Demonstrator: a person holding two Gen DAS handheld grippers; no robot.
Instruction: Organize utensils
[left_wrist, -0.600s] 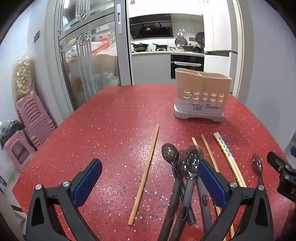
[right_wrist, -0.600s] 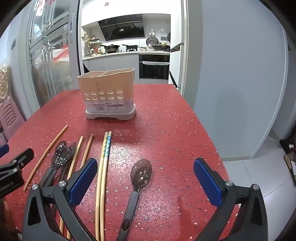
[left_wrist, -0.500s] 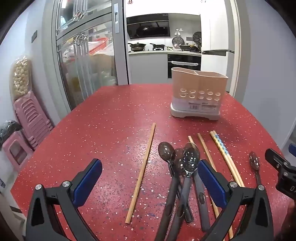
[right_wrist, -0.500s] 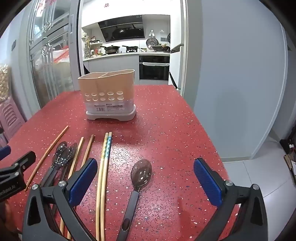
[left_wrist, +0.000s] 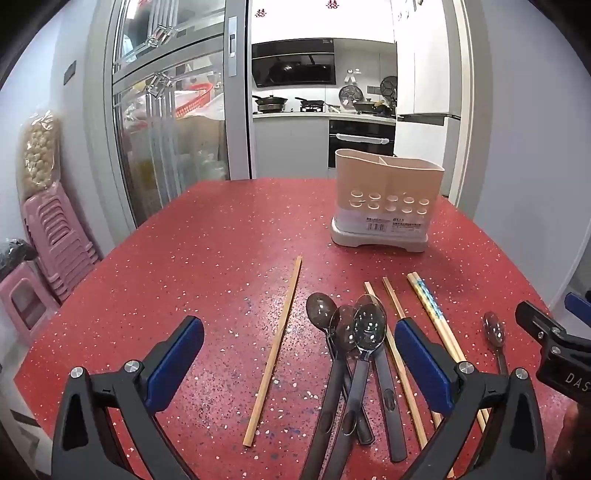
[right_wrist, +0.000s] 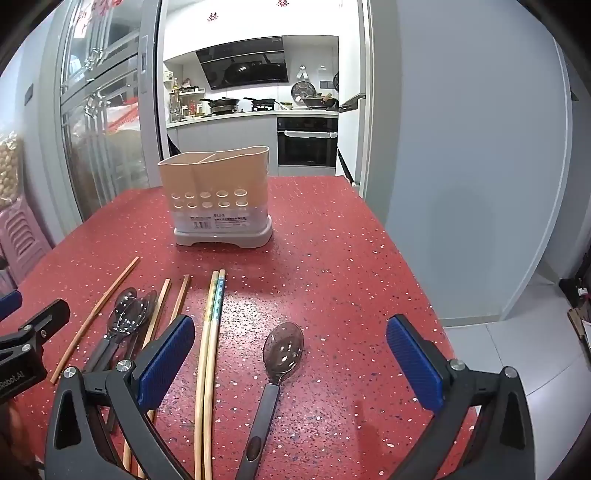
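Right now your left gripper (left_wrist: 295, 363) hangs wide open and empty above the red speckled table (left_wrist: 207, 258), with a cluster of dark-handled spoons (left_wrist: 354, 354) and a lone wooden chopstick (left_wrist: 275, 345) lying between its blue pads. Your right gripper (right_wrist: 291, 360) is equally wide open, holding nothing, over a single spoon (right_wrist: 279, 360) beside a pair of patterned chopsticks (right_wrist: 210, 332). Farther back the beige utensil holder (right_wrist: 218, 195) stands upright, well apart from everything.
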